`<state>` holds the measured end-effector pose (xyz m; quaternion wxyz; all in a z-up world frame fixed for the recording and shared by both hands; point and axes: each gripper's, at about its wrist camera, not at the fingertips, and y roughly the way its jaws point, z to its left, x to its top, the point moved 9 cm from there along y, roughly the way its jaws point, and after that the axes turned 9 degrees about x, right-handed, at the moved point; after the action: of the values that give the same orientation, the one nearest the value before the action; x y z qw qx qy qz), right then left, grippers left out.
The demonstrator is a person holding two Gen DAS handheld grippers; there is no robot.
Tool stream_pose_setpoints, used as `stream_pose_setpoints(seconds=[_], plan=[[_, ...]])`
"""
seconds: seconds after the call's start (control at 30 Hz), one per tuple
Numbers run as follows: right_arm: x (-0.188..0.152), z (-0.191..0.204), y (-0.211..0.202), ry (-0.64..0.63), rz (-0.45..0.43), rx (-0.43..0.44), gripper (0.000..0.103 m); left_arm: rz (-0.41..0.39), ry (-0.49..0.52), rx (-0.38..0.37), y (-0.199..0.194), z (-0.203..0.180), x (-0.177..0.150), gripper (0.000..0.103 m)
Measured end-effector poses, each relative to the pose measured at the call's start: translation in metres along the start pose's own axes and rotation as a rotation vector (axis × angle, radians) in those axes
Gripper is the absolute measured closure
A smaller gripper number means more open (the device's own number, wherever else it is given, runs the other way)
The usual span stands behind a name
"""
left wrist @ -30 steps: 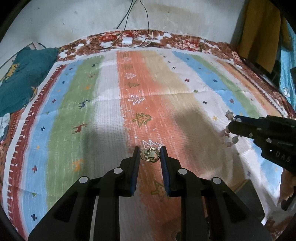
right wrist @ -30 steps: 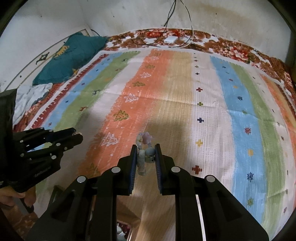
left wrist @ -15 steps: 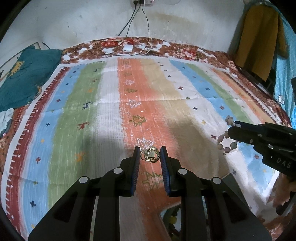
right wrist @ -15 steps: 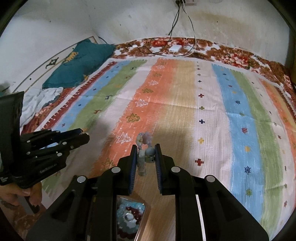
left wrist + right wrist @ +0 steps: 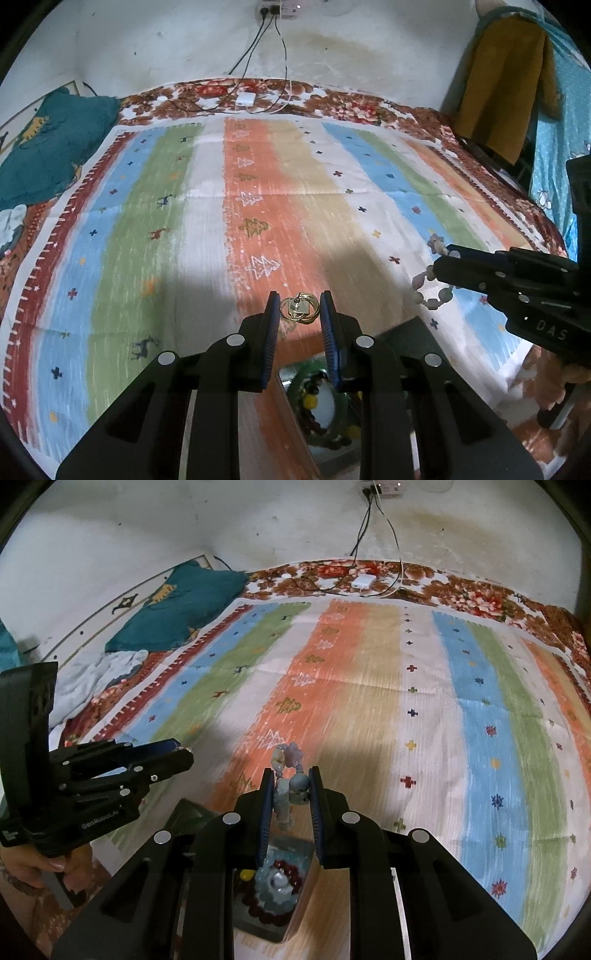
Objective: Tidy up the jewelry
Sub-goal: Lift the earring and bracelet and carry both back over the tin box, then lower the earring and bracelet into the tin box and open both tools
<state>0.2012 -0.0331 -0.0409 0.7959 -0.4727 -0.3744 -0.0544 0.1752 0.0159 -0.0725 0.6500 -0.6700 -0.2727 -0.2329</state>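
Observation:
My left gripper (image 5: 299,312) is shut on a gold ring ornament (image 5: 299,311) and holds it above the striped blanket (image 5: 184,240). My right gripper (image 5: 288,786) is shut on a pale beaded bracelet (image 5: 286,775); the bracelet also shows in the left wrist view (image 5: 430,284), hanging from the right gripper's tip (image 5: 448,264). A box with beaded jewelry inside lies below both grippers, partly hidden by the fingers, in the left wrist view (image 5: 321,402) and the right wrist view (image 5: 275,886). The left gripper also shows in the right wrist view (image 5: 181,757).
A teal pillow (image 5: 48,147) and a white cloth (image 5: 99,679) lie at the bed's left side. A white charger with cables (image 5: 245,99) lies at the far edge by the wall. A mustard garment (image 5: 502,85) hangs at the right.
Both grippers have pulled back and risen, each still holding its piece. The jewelry box has come into view beneath them.

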Motion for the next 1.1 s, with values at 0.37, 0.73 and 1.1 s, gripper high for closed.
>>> stream_pose_setpoints(seconds=[0.37, 0.73, 1.1], plan=[[-0.02, 0.015, -0.018, -0.019, -0.002, 0.027, 0.084, -0.017, -0.001, -0.011, -0.019, -0.009, -0.016, 0.081], [-0.033, 0.024, -0.02, -0.027, 0.017, 0.069, 0.083, 0.022, 0.019, -0.016, -0.017, -0.017, -0.032, 0.073], [-0.04, 0.021, -0.03, -0.024, 0.006, 0.061, 0.053, 0.039, 0.04, -0.001, -0.02, -0.013, -0.04, 0.051]])
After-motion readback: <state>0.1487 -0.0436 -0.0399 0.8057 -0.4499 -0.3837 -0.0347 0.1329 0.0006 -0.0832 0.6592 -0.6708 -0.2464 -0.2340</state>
